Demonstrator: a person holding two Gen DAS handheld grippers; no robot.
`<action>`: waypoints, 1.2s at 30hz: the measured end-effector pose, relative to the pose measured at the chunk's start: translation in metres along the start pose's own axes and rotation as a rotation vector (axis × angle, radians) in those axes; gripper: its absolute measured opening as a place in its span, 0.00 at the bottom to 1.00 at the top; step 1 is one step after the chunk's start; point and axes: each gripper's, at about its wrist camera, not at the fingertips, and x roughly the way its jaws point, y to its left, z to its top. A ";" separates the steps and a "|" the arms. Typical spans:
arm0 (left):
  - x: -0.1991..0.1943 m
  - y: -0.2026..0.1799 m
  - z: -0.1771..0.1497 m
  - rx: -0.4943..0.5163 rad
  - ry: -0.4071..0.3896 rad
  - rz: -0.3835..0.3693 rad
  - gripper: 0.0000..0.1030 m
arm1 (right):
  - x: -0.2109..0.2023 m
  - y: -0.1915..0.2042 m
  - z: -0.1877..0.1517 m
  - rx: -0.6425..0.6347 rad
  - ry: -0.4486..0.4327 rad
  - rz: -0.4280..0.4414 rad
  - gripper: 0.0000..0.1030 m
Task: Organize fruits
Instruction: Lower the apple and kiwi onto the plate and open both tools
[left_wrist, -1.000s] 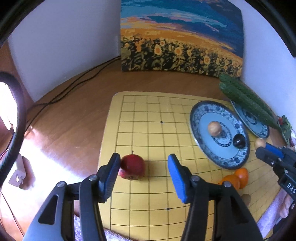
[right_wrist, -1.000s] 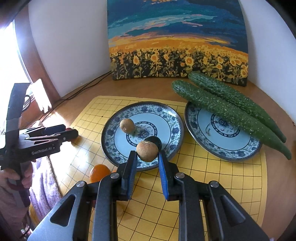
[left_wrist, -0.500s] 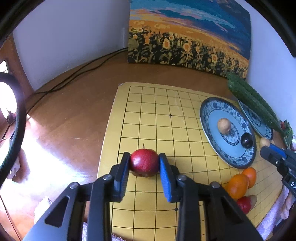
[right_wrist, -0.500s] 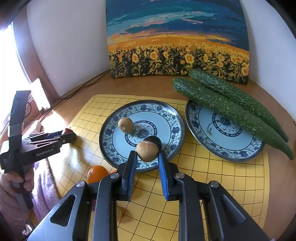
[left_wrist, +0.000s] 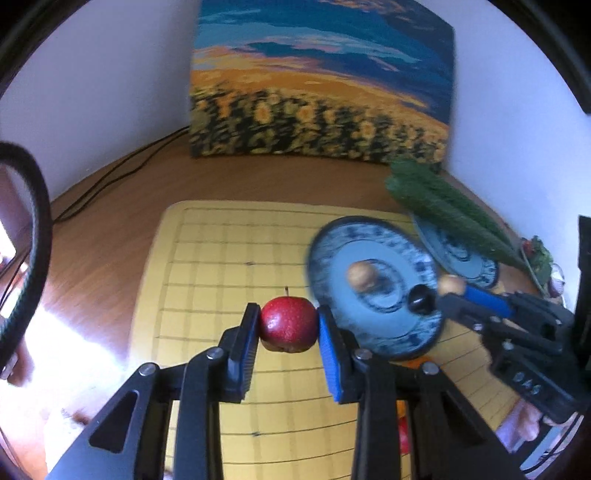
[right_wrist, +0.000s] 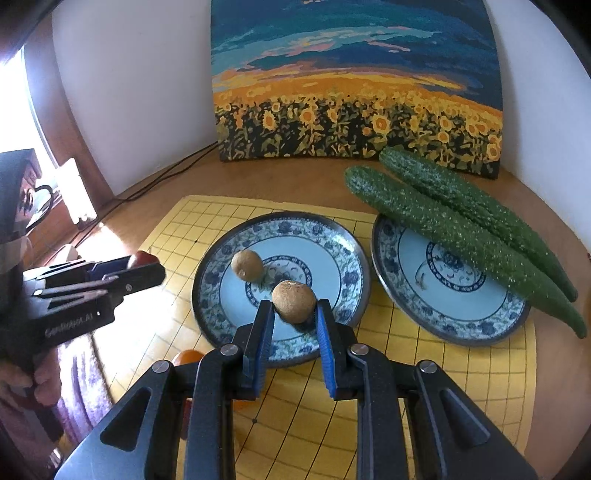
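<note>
Left wrist view: your left gripper is clamped on a round red apple, held up off the yellow mat printed with a black grid; this view is blurred.
Plate, left view: a round blue-and-white patterned plate sits just right of the apple, with one small brown round fruit on it.
Right gripper, left view: your right gripper reaches in over the plate's right rim with a second small brown fruit at its tips.
Right wrist view: your right gripper has its blue pads parted a little around that brown fruit; you cannot tell whether the pads are touching it or whether it rests on the plate.
Other fruit: the first brown fruit lies on the plate's left side, near the second.
Second plate: a matching patterned plate to the right carries two long green cucumbers lying side by side across its far rim.
Left gripper, right view: it hangs left of the fruit plate, the apple between its tips.
Backdrop: a sunflower-field painting leans against the white wall on the wooden worktop.
</note>
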 end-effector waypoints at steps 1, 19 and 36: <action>0.002 -0.006 0.003 0.009 -0.001 -0.008 0.31 | 0.001 -0.001 0.001 0.000 -0.002 -0.002 0.24; 0.060 -0.044 0.047 0.066 0.012 -0.038 0.31 | 0.033 -0.018 0.028 0.010 0.001 -0.044 0.24; 0.069 -0.048 0.043 0.078 0.038 -0.040 0.33 | 0.046 -0.026 0.020 0.050 0.009 -0.038 0.28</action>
